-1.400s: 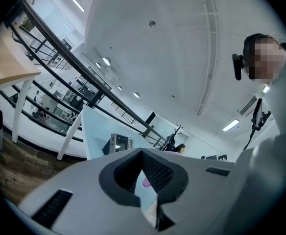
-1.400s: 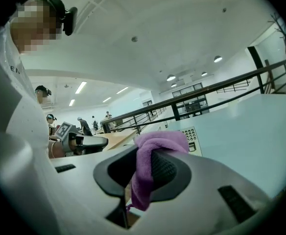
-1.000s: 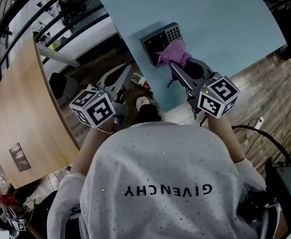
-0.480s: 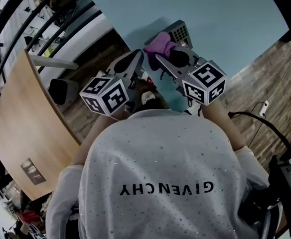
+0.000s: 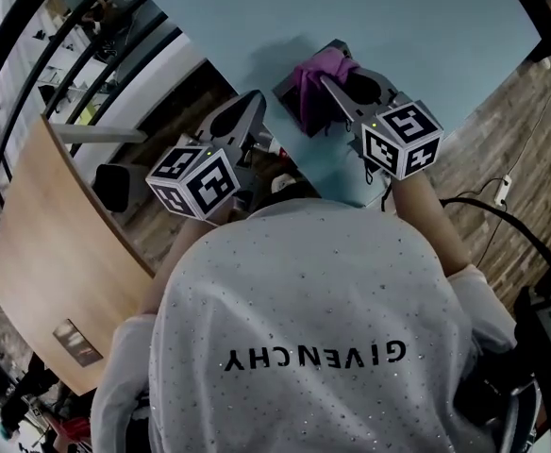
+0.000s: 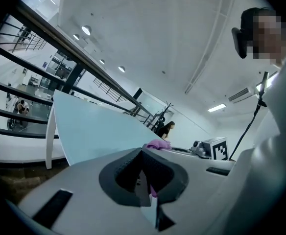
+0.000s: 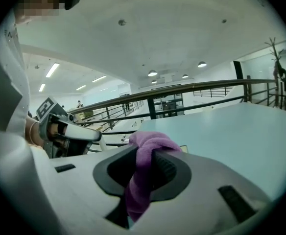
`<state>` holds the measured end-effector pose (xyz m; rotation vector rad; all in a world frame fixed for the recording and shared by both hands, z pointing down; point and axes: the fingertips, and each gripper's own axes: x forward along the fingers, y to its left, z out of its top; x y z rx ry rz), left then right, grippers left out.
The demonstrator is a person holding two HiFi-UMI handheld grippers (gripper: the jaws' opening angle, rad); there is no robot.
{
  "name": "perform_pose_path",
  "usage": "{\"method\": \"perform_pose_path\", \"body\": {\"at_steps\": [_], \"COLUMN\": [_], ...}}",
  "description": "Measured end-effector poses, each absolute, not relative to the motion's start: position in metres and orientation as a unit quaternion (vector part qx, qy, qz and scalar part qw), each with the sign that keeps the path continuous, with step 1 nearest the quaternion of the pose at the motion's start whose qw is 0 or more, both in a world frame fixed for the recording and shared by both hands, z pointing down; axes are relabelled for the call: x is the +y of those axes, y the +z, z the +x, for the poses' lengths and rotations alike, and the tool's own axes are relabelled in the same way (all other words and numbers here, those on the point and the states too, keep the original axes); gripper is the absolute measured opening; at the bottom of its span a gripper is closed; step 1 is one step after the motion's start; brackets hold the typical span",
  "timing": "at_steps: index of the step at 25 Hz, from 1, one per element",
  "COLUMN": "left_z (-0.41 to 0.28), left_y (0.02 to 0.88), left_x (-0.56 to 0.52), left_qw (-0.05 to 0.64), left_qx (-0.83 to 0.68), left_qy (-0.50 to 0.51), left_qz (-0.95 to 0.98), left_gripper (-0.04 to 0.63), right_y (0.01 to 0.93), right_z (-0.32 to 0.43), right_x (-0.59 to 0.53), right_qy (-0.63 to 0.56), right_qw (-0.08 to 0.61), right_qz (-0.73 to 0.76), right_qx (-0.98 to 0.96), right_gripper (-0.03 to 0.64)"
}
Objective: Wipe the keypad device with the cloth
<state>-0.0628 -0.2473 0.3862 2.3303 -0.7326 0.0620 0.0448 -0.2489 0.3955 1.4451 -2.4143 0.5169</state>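
The dark grey keypad device (image 5: pixel 292 93) lies near the front left corner of the light blue table (image 5: pixel 426 36). A purple cloth (image 5: pixel 319 72) is bunched on top of it and hides most of its face. My right gripper (image 5: pixel 328 85) is shut on the cloth (image 7: pixel 150 142) and holds it against the device; the folds fill the right gripper (image 7: pixel 145 155) between its jaws. My left gripper (image 5: pixel 249 111) hangs off the table's left edge, beside the device and apart from it. The left gripper (image 6: pixel 144 176) is shut with nothing in it, and the cloth (image 6: pixel 157 144) shows just past its tips.
A curved wooden panel (image 5: pixel 49 253) stands to the left, with black railings (image 5: pixel 30 55) behind it. The floor (image 5: pixel 502 130) is wood planks, with black cables (image 5: pixel 502 217) at the right. The table's front edge (image 5: pixel 351 192) runs close to the person's body.
The right gripper has dragged the cloth across the device, and the cloth now covers the keypad buttons that showed before. The left gripper rose toward the table's edge and has stayed there.
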Motion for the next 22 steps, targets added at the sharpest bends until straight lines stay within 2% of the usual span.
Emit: {"method": "perform_pose_path", "body": {"at_steps": [8,13,17,20,22], "left_z": [-0.071,-0.066,-0.062,-0.06,-0.062], "left_y": [0.385,0.399,0.397,0.394,0.398], "left_x": [-0.245,-0.254,-0.254,-0.25,-0.249], "left_qw": [0.345,0.349,0.347,0.344,0.343], "left_qx": [-0.29,-0.287,-0.282,-0.281,-0.284], "left_qy": [0.021,0.029,0.031,0.035,0.038], "left_qz": [0.892,0.892,0.894,0.896,0.894], "left_gripper": [0.0,0.0,0.0,0.0,0.0], "right_y": [0.388,0.406,0.412,0.395,0.381], "right_z": [0.094,0.121,0.134,0.122,0.099], "right_x": [-0.252,-0.269,-0.269,-0.259,-0.25], "right_qy": [0.172,0.241,0.265,0.257,0.266], "right_qw": [0.128,0.052,0.027,0.0,-0.046], "right_qz": [0.575,0.604,0.621,0.595,0.543], "right_qx": [-0.789,-0.758,-0.737,-0.761,-0.795], "right_gripper": [0.069,0.069,0.069,0.067,0.067]}}
